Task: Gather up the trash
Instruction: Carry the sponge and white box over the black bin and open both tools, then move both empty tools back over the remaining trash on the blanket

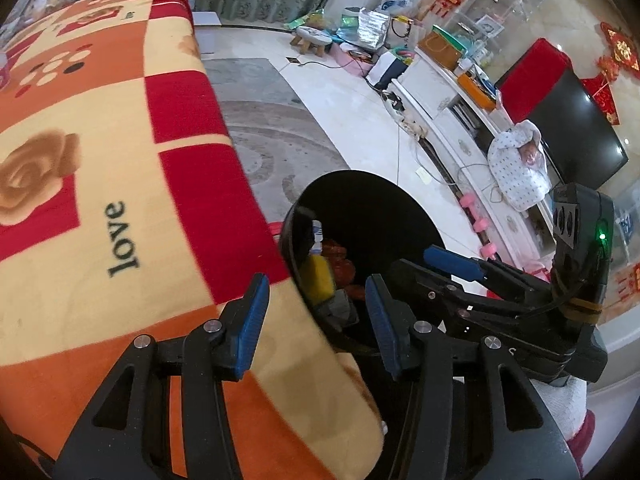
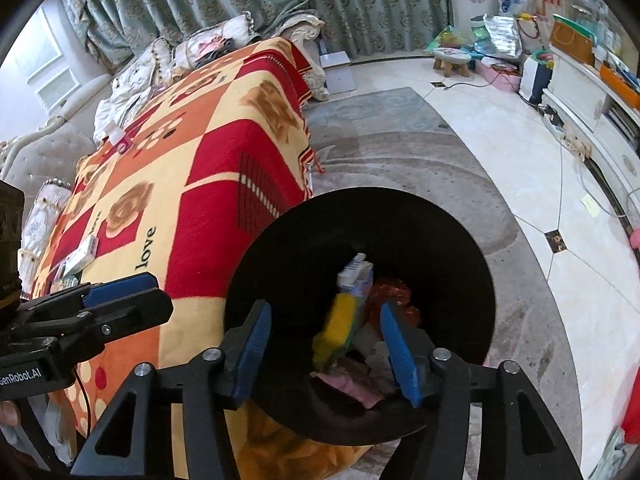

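Note:
A round black trash bin (image 2: 400, 232) stands on the carpet against the blanket-covered table (image 2: 208, 184). Inside it lie a white and blue carton (image 2: 354, 274), red wrappers (image 2: 394, 294) and pink paper (image 2: 348, 386). A yellow and green sponge-like piece (image 2: 334, 334) shows blurred over the bin's opening, between my right gripper's pads but touching neither. My right gripper (image 2: 328, 354) is open above the bin. My left gripper (image 1: 316, 324) is open with nothing in it, over the table's edge and the bin (image 1: 360, 204). The yellow piece (image 1: 318, 280) lies just beyond its tips.
The blanket (image 1: 100, 160) printed with "love" covers the table; small white packs (image 2: 82, 258) lie on it near the left. A grey carpet (image 2: 400, 152) and tiled floor (image 2: 520, 152) surround the bin. A white TV cabinet (image 1: 452, 120), a stool (image 2: 452, 60) and bags line the far side.

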{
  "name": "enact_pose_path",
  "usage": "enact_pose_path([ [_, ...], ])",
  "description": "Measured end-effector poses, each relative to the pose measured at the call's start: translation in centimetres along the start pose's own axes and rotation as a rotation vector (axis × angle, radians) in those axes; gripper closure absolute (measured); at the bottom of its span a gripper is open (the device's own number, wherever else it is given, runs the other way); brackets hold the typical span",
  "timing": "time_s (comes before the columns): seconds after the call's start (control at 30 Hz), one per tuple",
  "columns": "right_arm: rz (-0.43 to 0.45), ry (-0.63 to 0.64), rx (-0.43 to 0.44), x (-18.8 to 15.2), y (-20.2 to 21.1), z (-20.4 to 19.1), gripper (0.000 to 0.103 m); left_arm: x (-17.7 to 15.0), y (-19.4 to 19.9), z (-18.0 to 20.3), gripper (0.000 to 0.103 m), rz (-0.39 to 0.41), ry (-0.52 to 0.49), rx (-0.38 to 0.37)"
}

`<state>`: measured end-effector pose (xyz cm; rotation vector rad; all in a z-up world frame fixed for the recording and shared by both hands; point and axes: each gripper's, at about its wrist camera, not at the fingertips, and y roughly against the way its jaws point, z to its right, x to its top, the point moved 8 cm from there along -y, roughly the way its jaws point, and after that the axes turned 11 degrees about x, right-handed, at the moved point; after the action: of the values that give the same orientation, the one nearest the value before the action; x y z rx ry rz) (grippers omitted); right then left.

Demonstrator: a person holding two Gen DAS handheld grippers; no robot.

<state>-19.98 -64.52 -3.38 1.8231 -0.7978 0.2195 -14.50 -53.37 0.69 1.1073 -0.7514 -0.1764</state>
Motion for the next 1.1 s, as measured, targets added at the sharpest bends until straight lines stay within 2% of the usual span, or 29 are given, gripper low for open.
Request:
enact_pose_path([
  [0.27,-0.011,0.054,0.017,0.1,-0.5,-3.1,0.047,-0.8,1.5,-3.0,0.055,0.034,0.021,0.06],
  [0.5,-0.031,0.102,0.048,0.2,-2.0,-6.5,0.046,-1.9,3.1,-7.5,0.055,0.063,0.058,0.153],
  [0.93,-0.122,0.218,0.127,-0.9,-6.6,-14.7,0.04,-4.4,5.6,-16.9,0.055,0.072,0.191,0.258],
  [1.1,-0.145,0.255,0.154,-1.1,-8.0,-17.6,0.039,-4.3,6.6,-20.7,0.055,0.082,0.255,0.29],
])
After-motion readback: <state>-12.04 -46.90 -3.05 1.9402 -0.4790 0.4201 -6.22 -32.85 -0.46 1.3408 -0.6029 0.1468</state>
